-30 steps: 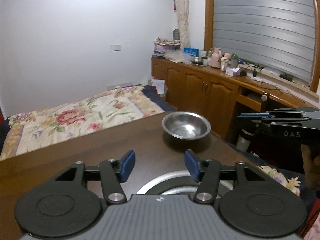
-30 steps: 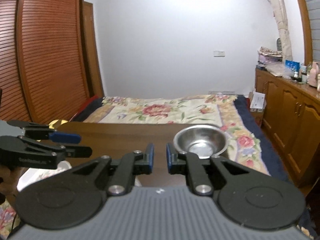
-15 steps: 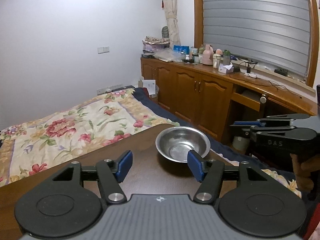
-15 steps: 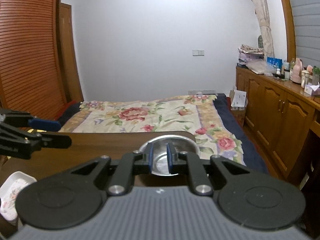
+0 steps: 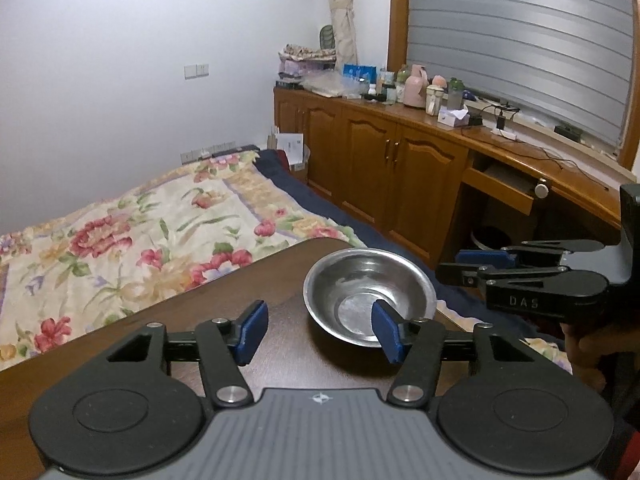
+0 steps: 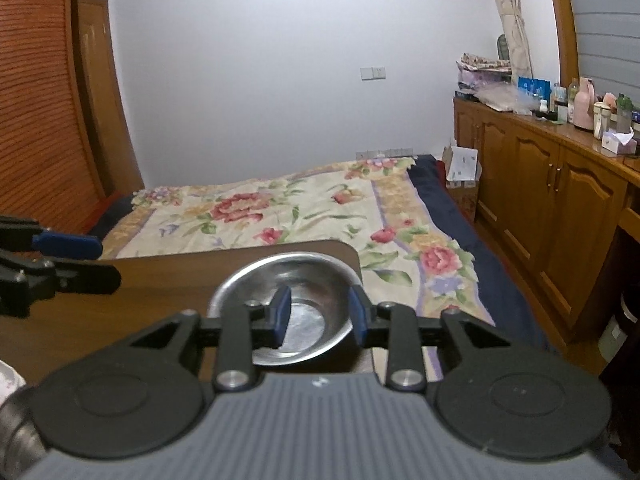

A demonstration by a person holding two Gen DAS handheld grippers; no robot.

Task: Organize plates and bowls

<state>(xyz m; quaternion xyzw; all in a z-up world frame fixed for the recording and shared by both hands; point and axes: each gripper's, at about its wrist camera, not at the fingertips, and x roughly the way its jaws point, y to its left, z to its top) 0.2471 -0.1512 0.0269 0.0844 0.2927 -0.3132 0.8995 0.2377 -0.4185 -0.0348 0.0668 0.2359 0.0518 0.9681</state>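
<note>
One bowl (image 6: 294, 304) near the table (image 6: 160, 280) corner: right gripper (image 6: 320, 312), empty, jaws opening, should straddle the rim squarely; left gripper (image 5: 316, 330) empty, closing

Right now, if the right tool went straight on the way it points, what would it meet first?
Probably the steel bowl near the table's corner: the right tool, opening and empty, frames its near-right rim. Depth is uncertain.

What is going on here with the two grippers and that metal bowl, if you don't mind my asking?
A person is holding a gripper in each hand over a dark wooden table beside a bed. Both point at a steel bowl that sits empty near the table's far corner. The right gripper is nearest, its jaws opening with the bowl's near rim showing between them, not gripped. The left gripper is closing a little with nothing between its jaws. Nothing is held yet.
</note>
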